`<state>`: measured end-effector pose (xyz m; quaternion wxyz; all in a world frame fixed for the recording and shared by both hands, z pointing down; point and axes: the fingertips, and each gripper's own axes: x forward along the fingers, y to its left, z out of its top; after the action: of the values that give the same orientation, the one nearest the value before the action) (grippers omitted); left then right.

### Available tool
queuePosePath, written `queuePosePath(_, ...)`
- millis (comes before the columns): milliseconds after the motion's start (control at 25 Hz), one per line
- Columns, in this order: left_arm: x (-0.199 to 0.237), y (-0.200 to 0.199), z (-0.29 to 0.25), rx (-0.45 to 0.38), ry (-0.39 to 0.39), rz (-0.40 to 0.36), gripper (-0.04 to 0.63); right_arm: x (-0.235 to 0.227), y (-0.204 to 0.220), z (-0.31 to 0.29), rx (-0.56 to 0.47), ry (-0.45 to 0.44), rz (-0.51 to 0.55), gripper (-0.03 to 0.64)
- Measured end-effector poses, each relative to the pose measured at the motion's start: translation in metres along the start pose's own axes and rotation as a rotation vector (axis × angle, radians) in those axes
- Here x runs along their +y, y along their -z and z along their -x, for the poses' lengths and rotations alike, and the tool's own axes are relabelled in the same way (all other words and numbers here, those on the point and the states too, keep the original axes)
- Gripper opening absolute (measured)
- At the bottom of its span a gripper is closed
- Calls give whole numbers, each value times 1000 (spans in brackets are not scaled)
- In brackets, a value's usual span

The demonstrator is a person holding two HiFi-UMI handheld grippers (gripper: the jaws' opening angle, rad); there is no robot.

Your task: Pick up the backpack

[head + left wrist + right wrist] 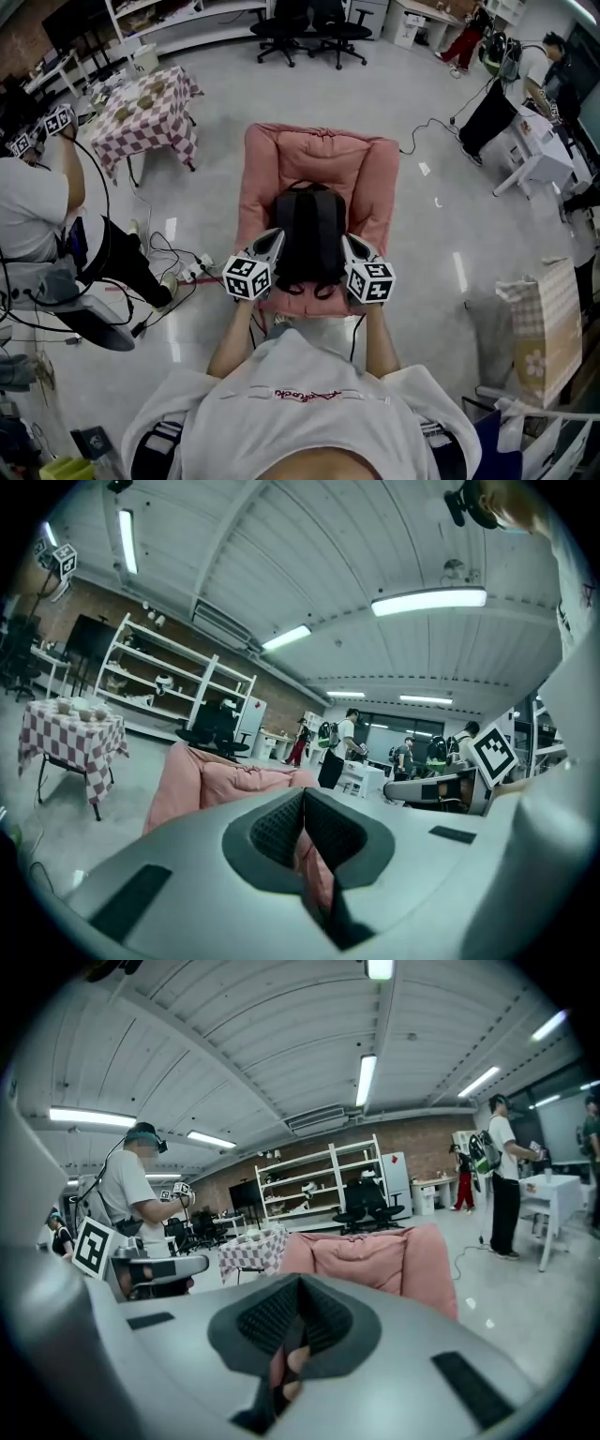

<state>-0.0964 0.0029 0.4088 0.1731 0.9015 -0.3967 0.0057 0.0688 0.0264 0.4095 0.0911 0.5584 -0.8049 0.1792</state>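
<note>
Grey workshop floor (422,272) surrounds the scene. Both the left gripper (274,238) and the right gripper (350,244) have their jaws pressed fully together, with nothing clearly gripped. They flank the lower sides of a black fabric backpack (309,234), which lies on a pink padded floor chair (309,150). Further left, well apart, stands a small table with a red-and-white checked cloth (145,112).

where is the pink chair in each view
Head view: pink chair at the centre, with the black backpack over its seat.
Left gripper view: pink chair left of centre, just beyond the jaws.
Right gripper view: pink chair centre to right, behind the jaws.
Shared landmark: the checkered table, left of the chair in all three views.
</note>
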Motion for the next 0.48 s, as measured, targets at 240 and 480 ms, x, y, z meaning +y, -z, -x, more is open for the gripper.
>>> queuePosePath(240,43,-16,-18,0,14,-19,11,5,-23,-41,-20,23,20,18)
queuePosePath(480,63,-18,-39,6,55,-13,11,0,-32,-58,-23,68,25,18)
